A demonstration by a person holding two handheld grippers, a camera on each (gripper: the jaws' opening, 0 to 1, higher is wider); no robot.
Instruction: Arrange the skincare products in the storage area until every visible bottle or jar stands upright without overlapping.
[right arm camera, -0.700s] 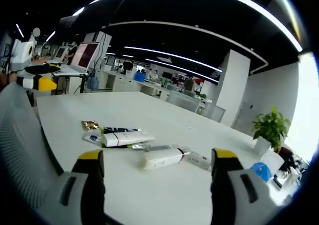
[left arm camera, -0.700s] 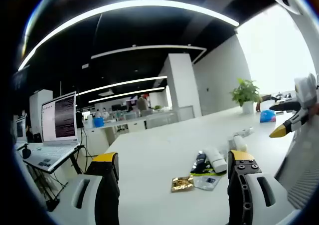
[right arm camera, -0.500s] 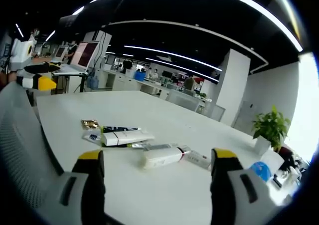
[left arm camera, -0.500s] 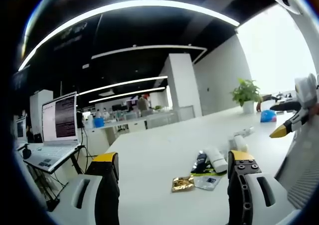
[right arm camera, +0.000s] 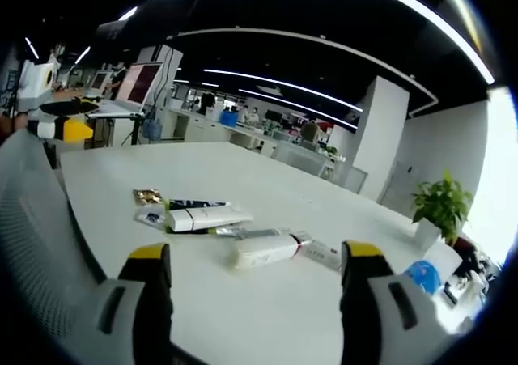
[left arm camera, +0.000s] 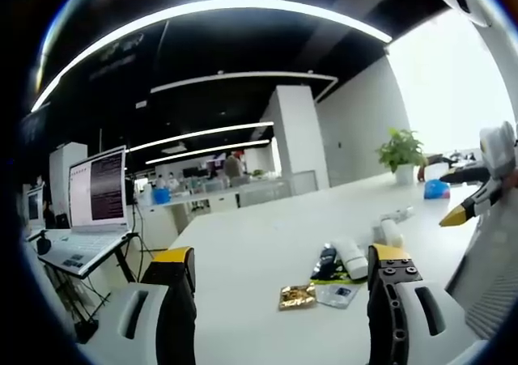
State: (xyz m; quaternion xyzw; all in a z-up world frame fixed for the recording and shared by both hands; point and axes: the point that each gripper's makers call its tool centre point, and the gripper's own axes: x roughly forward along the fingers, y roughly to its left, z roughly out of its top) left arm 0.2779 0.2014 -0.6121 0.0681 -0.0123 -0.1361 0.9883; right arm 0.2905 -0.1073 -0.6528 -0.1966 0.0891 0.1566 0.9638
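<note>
**A:** Skincare products lie flat in a loose cluster on the long white table (right arm camera: 267,316): a white squeeze tube with a dark band (right arm camera: 206,216), a second white tube with a clear cap (right arm camera: 267,249) just beside it, and a gold foil sachet (right arm camera: 146,195) at the cluster's far end from that capped tube. Nothing stands upright yet.

**B:** So which step is this?

**A:** I judge it the approach, before any grasp. The right gripper (right arm camera: 252,288) hovers short of the capped tube, jaws spread wide and holding nothing. The left gripper (left arm camera: 279,280) is likewise spread and empty, with the gold sachet (left arm camera: 296,297) and a small clear packet (left arm camera: 335,294) lying between its jaws further out on the table.

**B:** And the next move?

**A:** Probably lowering the right jaws over the capped tube, closing across its width, then tipping it onto its cap end. Soft tubes may flop, so a steadying touch from the left could help.

**B:** Room to work?

**A:** Plenty. Beyond the white tube the table runs bare toward the potted green plant (right arm camera: 441,207). On the near side a grey mesh chair back (right arm camera: 36,244) crowds the table edge.
</note>
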